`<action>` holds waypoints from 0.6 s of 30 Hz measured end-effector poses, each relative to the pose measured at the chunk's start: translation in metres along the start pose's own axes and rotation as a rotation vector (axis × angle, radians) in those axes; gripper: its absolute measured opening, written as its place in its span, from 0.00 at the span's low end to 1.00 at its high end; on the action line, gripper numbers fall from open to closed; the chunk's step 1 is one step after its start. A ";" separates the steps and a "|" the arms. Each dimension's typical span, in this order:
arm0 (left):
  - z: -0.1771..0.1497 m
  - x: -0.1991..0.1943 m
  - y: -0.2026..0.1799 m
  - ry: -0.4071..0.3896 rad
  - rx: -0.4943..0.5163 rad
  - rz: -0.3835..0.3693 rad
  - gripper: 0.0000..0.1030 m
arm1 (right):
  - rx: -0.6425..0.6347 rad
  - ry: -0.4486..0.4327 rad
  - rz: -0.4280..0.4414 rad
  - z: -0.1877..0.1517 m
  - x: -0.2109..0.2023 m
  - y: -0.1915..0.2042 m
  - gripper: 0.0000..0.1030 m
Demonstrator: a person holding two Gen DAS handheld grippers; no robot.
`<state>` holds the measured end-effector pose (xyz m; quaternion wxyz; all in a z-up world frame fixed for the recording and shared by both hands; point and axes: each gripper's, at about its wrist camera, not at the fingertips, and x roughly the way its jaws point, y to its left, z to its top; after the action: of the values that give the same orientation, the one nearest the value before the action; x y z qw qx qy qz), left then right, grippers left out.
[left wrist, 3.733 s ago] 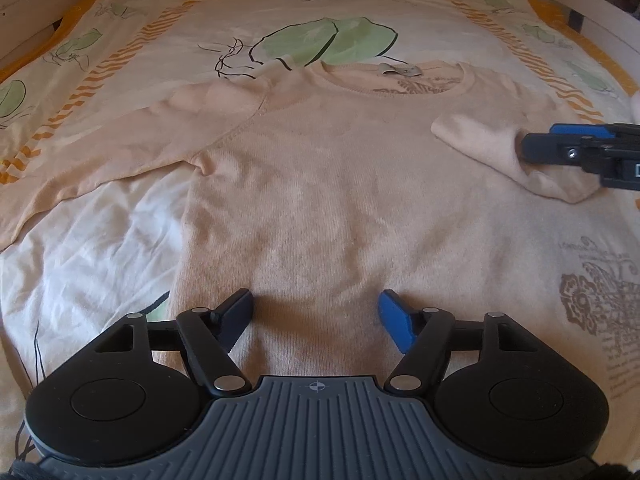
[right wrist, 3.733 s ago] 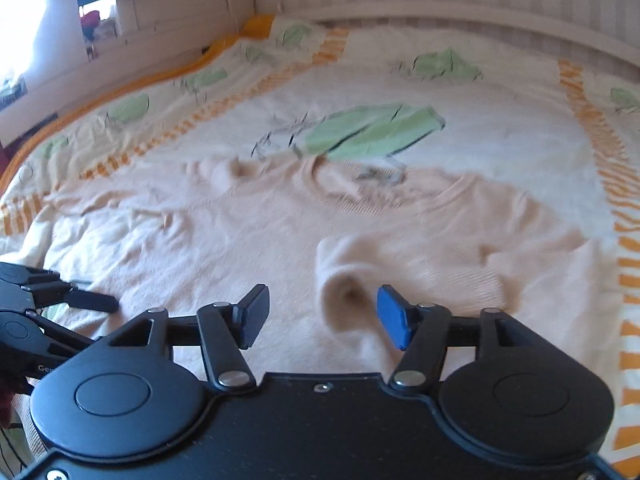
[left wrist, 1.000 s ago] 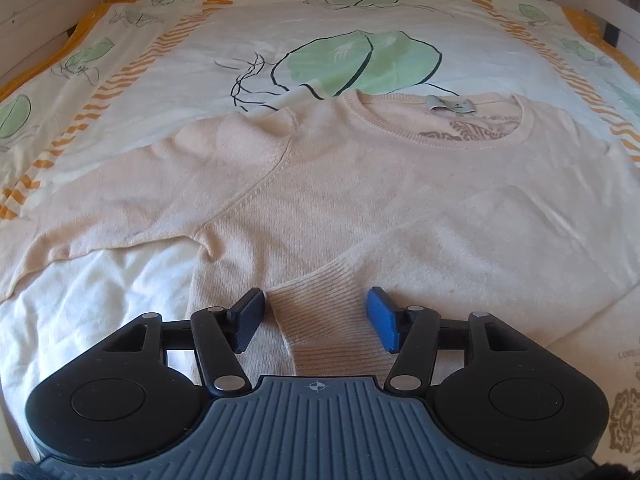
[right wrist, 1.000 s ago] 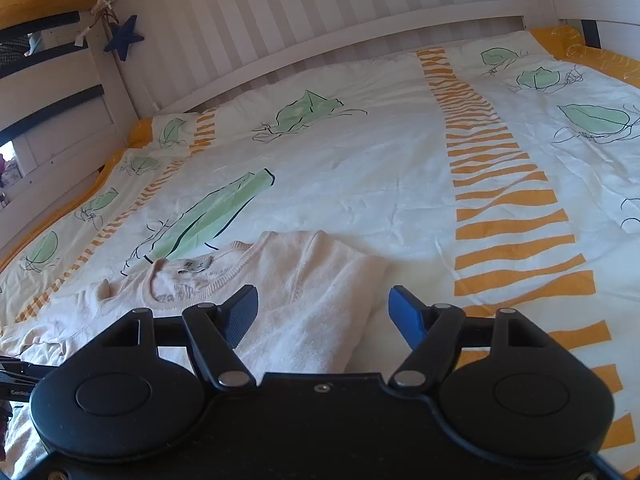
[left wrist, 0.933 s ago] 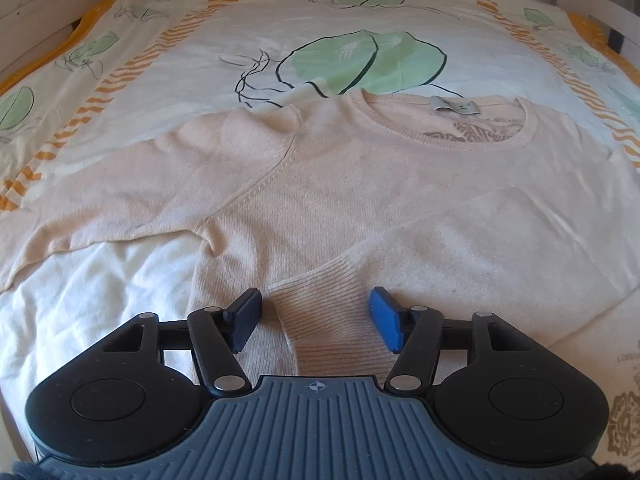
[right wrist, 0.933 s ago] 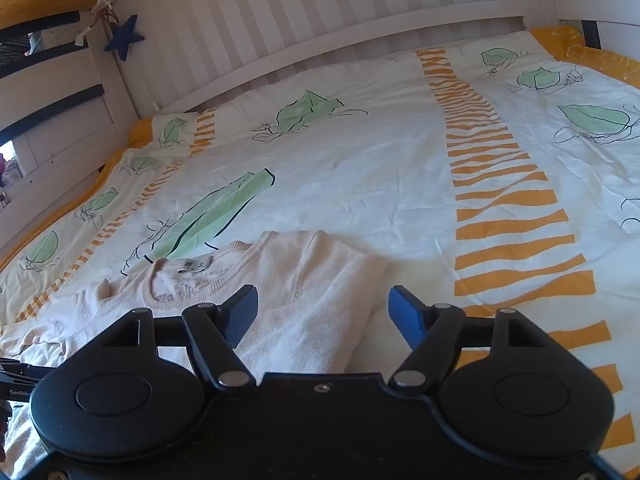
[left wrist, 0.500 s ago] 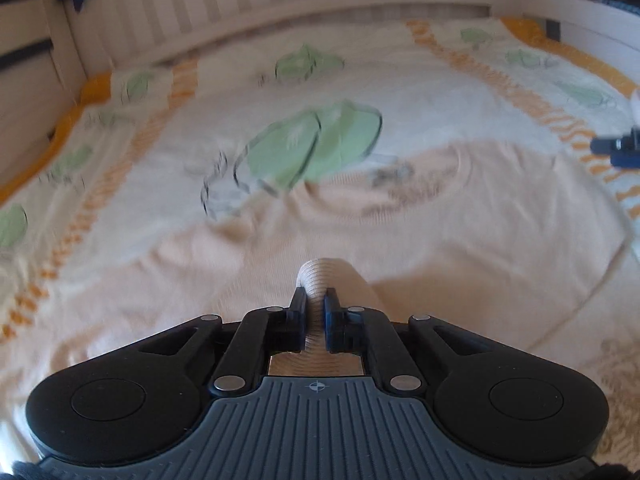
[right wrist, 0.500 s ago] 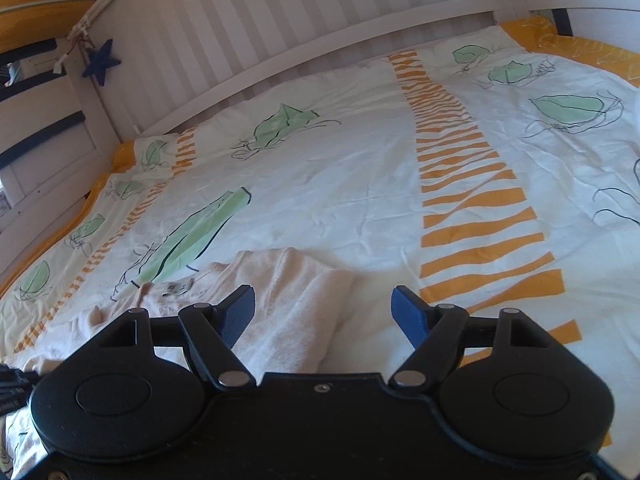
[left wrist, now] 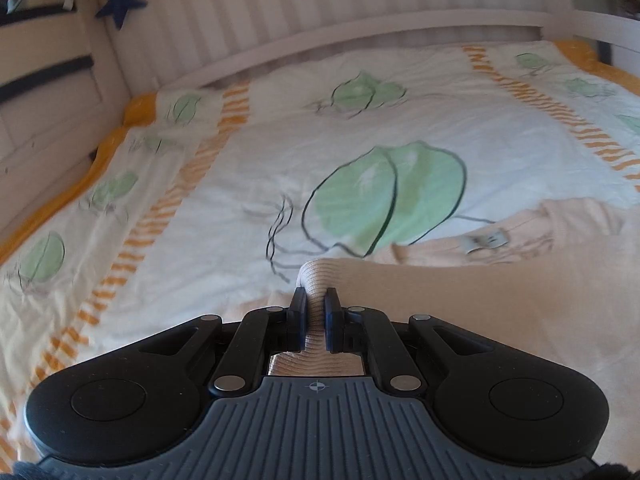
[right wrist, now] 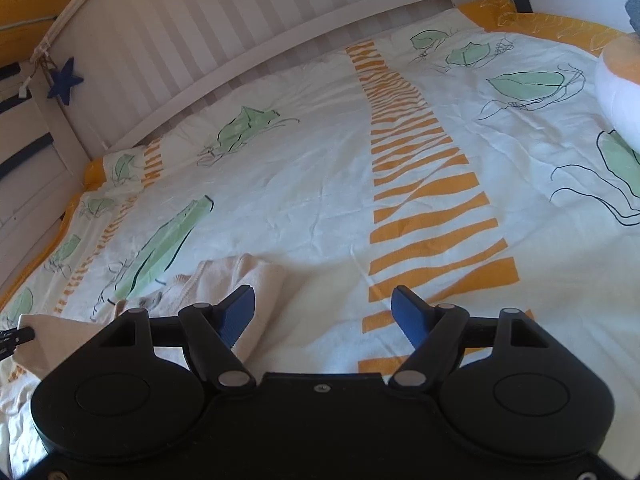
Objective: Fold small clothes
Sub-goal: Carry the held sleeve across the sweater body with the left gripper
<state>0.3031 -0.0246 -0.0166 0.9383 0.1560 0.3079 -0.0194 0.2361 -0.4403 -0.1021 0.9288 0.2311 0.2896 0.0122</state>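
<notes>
Left claw: pinching the ribbed cuff of a beige sweater, raised off the bed.
Right claw: spread, nothing between its fingers, above the leaf-print duvet.
Sweater: on the duvet, neckline label showing.
Behind: white slatted bed frame.

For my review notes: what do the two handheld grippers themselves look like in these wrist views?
Both share one build. The left gripper has black linkage arms with silver pivot pins, two rounded black housings with circular recesses, and a ribbed grey-blue base plate carrying a small crosshair mark. The right gripper has blue finger pads, the same black linkages and housings, and a smooth black plate with a screw. No cables or sleeves show.
</notes>
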 end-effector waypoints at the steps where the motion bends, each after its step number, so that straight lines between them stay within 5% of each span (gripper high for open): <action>1: -0.002 0.005 0.001 0.017 -0.009 -0.004 0.08 | -0.011 0.007 0.001 -0.001 0.001 0.002 0.76; 18: -0.016 0.028 0.004 0.101 -0.046 -0.034 0.08 | -0.255 0.174 0.083 -0.033 0.001 0.046 0.76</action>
<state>0.3168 -0.0141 -0.0438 0.9244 0.1301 0.3580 -0.0207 0.2239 -0.3850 -0.1066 0.9207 0.1211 0.3551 0.1071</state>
